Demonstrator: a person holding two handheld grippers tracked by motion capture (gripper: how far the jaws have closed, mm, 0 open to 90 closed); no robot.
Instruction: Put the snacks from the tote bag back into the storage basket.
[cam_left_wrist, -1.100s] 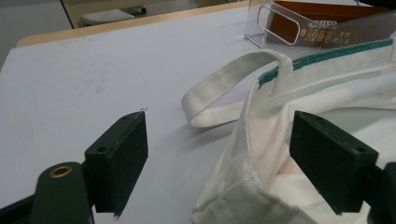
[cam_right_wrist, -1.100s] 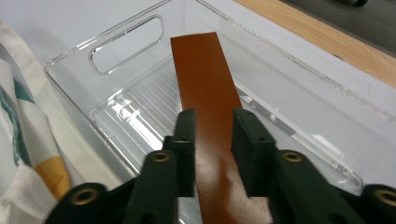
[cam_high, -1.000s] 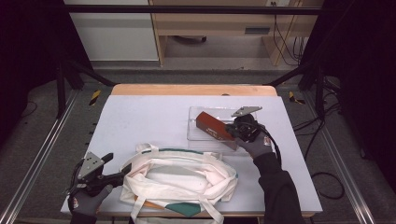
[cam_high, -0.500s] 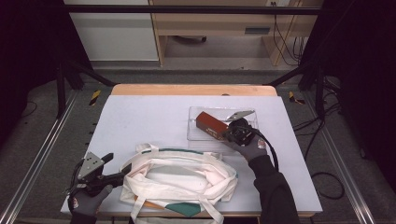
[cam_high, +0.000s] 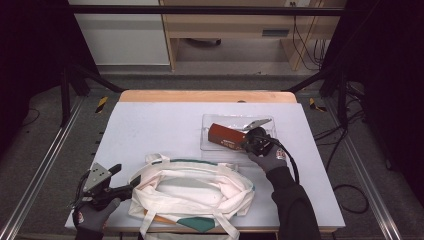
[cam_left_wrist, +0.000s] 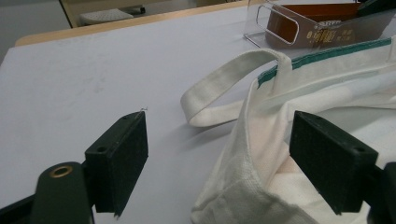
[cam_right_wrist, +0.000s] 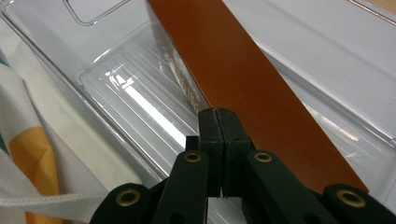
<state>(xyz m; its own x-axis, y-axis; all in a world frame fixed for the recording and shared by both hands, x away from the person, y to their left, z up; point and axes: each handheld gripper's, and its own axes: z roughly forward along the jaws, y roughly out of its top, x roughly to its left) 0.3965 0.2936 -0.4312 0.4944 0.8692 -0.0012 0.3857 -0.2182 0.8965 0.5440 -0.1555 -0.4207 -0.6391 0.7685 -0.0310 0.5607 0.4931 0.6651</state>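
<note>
**Tote bag held open while a brown box waits in its clear tray**

Hands work at a pale table (cam_high: 150, 125), seen from above. At the left, the left gripper (cam_high: 122, 188) sits at the near left corner of a white tote bag (cam_high: 192, 192), which lies flat on the near half of the table with its mouth facing up. In the left gripper view the two black jaws stand wide apart, one on the bare tabletop side and the other over the bag's rim; whether either pad touches the cloth cannot be told. A fabric handle (cam_left_wrist: 224, 88) loops out just beyond.

Farther right, a clear plastic tray (cam_high: 210, 145) lies just behind the bag. Inside it rests the brown box (cam_high: 227, 136), long and flat. The right gripper (cam_high: 248, 141) is at the box's near end. In the right gripper view its jaws are pressed fully together with nothing between them, tips just beside the box's edge.

The step in hand seems to be getting the box out of the tray for the bag. The next move likely calls for reopening the right jaws and closing them across the box's narrow edge before lifting.
</note>
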